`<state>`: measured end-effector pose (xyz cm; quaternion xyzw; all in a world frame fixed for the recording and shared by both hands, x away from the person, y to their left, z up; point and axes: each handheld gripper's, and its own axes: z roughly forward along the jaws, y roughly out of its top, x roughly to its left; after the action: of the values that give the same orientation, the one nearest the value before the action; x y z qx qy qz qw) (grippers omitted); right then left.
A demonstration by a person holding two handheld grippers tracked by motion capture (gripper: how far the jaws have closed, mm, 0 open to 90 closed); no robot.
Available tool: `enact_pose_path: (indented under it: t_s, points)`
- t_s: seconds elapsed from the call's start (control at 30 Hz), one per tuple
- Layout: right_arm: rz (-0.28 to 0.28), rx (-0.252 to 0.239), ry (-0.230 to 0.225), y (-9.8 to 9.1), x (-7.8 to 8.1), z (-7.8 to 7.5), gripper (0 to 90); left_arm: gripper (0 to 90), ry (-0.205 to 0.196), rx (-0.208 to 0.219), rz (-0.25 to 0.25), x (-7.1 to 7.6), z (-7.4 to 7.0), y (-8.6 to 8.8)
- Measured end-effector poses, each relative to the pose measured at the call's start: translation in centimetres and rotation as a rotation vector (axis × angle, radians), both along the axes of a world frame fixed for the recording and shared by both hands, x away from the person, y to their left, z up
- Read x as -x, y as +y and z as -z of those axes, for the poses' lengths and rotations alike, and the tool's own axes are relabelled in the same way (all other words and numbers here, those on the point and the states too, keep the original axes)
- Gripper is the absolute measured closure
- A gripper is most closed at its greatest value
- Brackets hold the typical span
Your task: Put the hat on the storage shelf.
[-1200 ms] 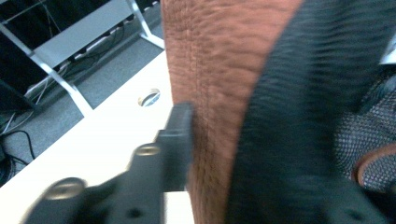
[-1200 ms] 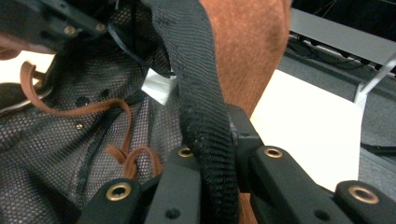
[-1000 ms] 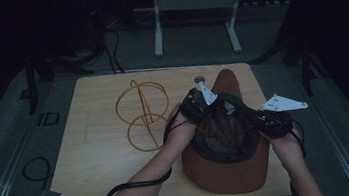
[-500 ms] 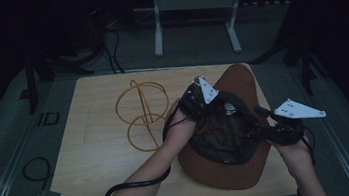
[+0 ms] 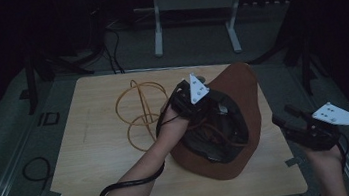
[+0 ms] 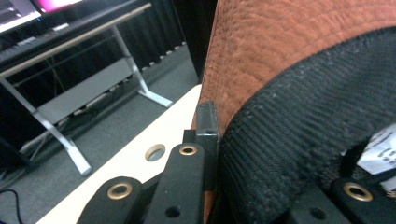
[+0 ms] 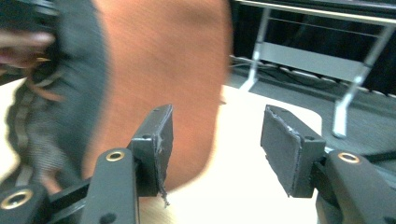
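1. Lying upside down on the right half of the table (image 5: pixel 93 153), crown opening up: a brown hat (image 5: pixel 238 82) with a black inner band (image 5: pixel 236 120); far brim tip at the table's back edge, near brim short of the front edge.
2. Clamped on the hat at the band, one jaw outside against the brown brim, the other inside the crown: the left gripper (image 5: pixel 198 106), fully closed on the fabric, as the left gripper view (image 6: pixel 208 140) shows.
3. Standing off the table's right edge, well apart from the hat: the right gripper (image 5: pixel 285 117), jaws just opened wider, nothing between the pads (image 7: pixel 285 144) but bare tabletop, hat brim (image 7: pixel 159 79) off to one side.
4. Judging from the pebbled brim and knitted band: light, soft, likely to flop and fold when lifted from one point; not fragile, and rough enough not to slip.
5. Best hold, by that judgement: at the band, where brim meets crown, thickest and stiffest; a second pinch on the opposite rim to keep the shape.
6. Resting left of the hat, near the left forearm: a wire stand (image 5: pixel 138 110) of orange hoops, apart from both grippers.
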<state>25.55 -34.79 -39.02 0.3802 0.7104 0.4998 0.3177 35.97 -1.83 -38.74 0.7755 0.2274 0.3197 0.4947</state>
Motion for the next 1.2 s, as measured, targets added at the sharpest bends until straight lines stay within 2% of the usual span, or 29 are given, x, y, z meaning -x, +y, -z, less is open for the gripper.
enact_pose_path:
  t_s: [0.03, 0.1, 0.13, 0.17, 0.23, 0.27, 0.33, 0.4, 0.53, 0.6, 0.63, 0.67, 0.77, 0.87, 1.03, 1.07, 1.2]
  points:
    - [0.021, -0.003, 0.003, -0.8, -0.1, 0.4, 43.5, 87.3, 0.003, 0.015, -0.005, -0.1, 0.1, 0.2]
    - [0.029, -0.006, 0.014, -1.5, -0.3, 1.0, 43.6, 87.3, 0.026, 0.062, 0.023, -0.5, 0.2, 0.7]
    - [0.029, -0.007, 0.017, -1.6, -0.4, 1.2, 43.6, 87.3, 0.021, 0.076, 0.026, -0.7, 0.4, 0.9]
    - [0.031, -0.009, 0.022, -1.8, -0.5, 1.5, 43.6, 87.3, 0.024, 0.108, 0.057, -0.9, 0.5, 1.1]
    - [0.037, 0.003, 0.030, -2.0, -0.7, 2.1, 44.3, 87.3, 0.020, 0.139, 0.077, -1.0, 0.7, 1.3]
    - [0.039, 0.003, 0.036, -2.1, -0.8, 2.3, 45.6, 87.3, 0.022, 0.171, 0.115, -1.1, 0.8, 1.4]
    - [0.042, 0.003, 0.043, -2.4, -1.0, 2.6, 46.9, 87.3, 0.002, 0.191, 0.146, -1.1, 0.9, 1.5]
    - [0.040, -0.004, 0.048, -2.6, -1.2, 2.8, 47.0, 87.2, -0.015, 0.245, 0.231, -1.2, 1.0, 1.9]
    - [0.021, -0.011, 0.050, -2.6, -1.4, 2.8, 48.6, 87.2, -0.052, 0.283, 0.317, -1.1, 1.1, 2.2]
    - [-0.001, -0.015, 0.043, -2.3, -1.3, 2.6, 48.5, 87.2, -0.052, 0.307, 0.384, -1.1, 1.1, 2.3]
    - [-0.017, -0.016, 0.033, -2.1, -1.2, 2.5, 48.5, 87.2, -0.063, 0.309, 0.400, -1.0, 1.1, 2.3]
    - [-0.032, -0.019, 0.023, -1.9, -1.2, 2.4, 48.6, 87.2, -0.058, 0.328, 0.449, -1.1, 1.1, 2.3]
    - [-0.069, -0.012, 0.010, -1.0, -1.1, 2.1, 48.5, 87.2, -0.056, 0.345, 0.541, -0.9, 1.1, 2.1]
    - [-0.110, -0.015, 0.003, -0.1, -1.1, 1.9, 48.3, 87.1, -0.058, 0.352, 0.609, -0.7, 1.1, 1.8]
    - [-0.203, -0.018, -0.020, 1.8, -0.3, 1.7, 47.9, 87.2, -0.078, 0.361, 0.674, -0.6, 1.1, 1.4]
    - [-0.225, -0.016, -0.029, 2.2, -0.1, 1.6, 47.9, 87.1, -0.094, 0.363, 0.689, -0.6, 1.1, 1.4]
    - [-0.313, 0.002, -0.072, 3.7, 0.6, 1.3, 47.6, 87.1, -0.097, 0.377, 0.714, -0.5, 1.1, 1.1]
